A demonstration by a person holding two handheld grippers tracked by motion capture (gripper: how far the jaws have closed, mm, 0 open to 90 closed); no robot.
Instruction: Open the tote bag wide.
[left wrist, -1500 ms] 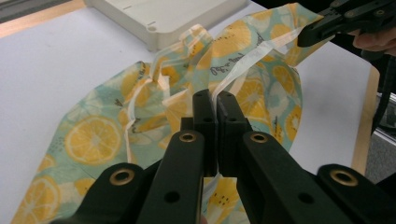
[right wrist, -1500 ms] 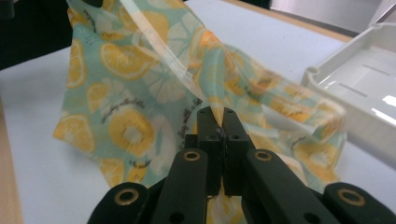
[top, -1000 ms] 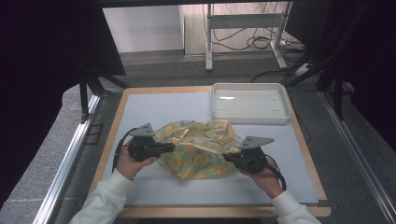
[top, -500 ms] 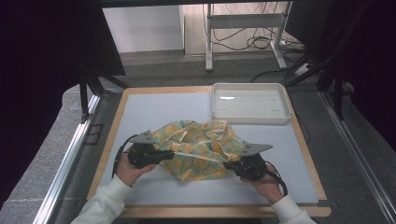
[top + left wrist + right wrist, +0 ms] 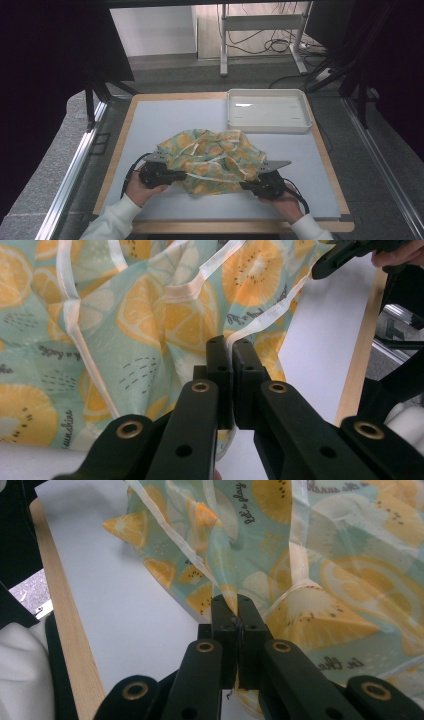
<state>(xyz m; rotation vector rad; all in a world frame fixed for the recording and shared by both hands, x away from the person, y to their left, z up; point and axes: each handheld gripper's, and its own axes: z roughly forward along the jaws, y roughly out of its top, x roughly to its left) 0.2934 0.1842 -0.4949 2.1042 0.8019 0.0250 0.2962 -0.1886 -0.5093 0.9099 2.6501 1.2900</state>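
Both hands have sunk toward the worktop, each hand-held gripper, left and right, clamped on the fruit-print cloth, lowering it nearer the white tray

Thin printed cloth, matt white plastic tray, wood-edged table.

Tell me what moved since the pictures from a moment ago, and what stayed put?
Both hands came down and toward the near edge of the table, bringing the lemon-print cloth lower so it sags in a heap. The left gripper and right gripper stayed shut on the cloth's edges. The white tray and the table stayed as they were.
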